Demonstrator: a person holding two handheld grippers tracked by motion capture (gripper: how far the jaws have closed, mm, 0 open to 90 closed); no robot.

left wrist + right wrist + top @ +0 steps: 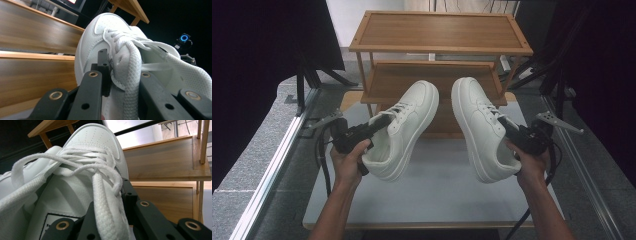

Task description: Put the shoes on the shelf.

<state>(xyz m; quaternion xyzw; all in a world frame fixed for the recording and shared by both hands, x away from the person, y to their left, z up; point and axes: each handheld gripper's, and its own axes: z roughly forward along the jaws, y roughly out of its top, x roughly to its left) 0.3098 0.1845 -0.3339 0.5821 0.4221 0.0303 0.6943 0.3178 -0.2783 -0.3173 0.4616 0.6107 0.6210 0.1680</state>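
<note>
Shelving: a three-tier wooden rack point(440, 31) stands at the far edge of the white tabletop point(437, 195), with dark drapes to either side.

Footwear: two white sneakers are held in the air above the tabletop, in front of the rack's lower tiers, toes pointing away from the person. The left sneaker point(404, 127) tilts with its sole toward the left. The right sneaker point(482, 125) tilts with its sole toward the right. The two toes are near each other but apart.

Left gripper point(379, 122): held in the left hand point(348, 160). Jaws are clamped on the lace-side upper of the left sneaker point(100, 37), one jaw outside and one inside the opening.

Right gripper point(507, 125): held in the right hand point(532, 161). Jaws are clamped the same way on the upper of the right sneaker point(95, 142).

Laces: a loose white lace point(131, 82) drapes down between the left gripper's jaws.
</note>
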